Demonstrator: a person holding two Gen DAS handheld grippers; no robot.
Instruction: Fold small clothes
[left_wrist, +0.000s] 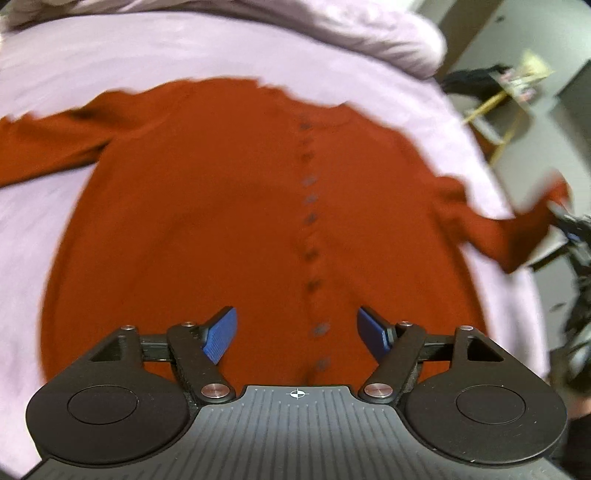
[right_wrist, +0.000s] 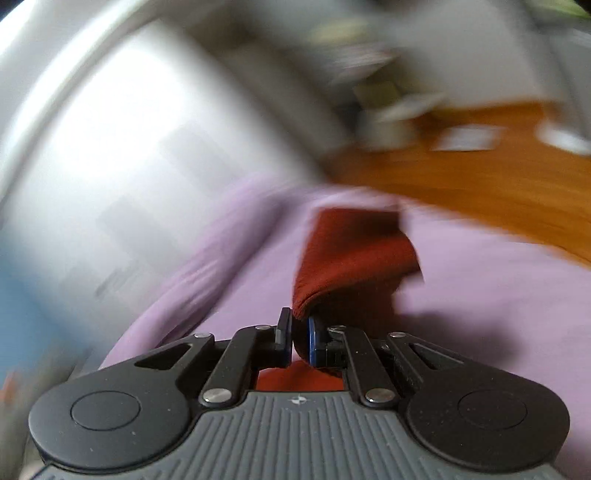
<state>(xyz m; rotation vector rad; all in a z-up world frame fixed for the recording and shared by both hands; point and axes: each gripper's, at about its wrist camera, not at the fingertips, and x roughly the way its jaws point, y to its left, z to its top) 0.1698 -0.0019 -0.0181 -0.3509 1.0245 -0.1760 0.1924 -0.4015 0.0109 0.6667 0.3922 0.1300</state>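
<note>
A rust-red buttoned cardigan (left_wrist: 207, 206) lies spread flat on a lilac bed sheet (left_wrist: 92, 62), with one sleeve out to the left and a row of grey buttons down its front. My left gripper (left_wrist: 297, 334) hovers over the hem with its blue pads wide apart and nothing between them. At the right edge of the left wrist view, the other sleeve (left_wrist: 517, 236) is lifted by the right gripper. In the right wrist view, my right gripper (right_wrist: 300, 334) is shut on the red sleeve's (right_wrist: 351, 258) cuff, which folds up over the pads.
A bunched lilac duvet (left_wrist: 332, 26) lies beyond the cardigan. Past the bed's right side stand a grey floor and a small rack (left_wrist: 509, 99). The right wrist view is blurred: a white wall or door (right_wrist: 129, 147) at left, a wooden surface (right_wrist: 480, 184) at back right.
</note>
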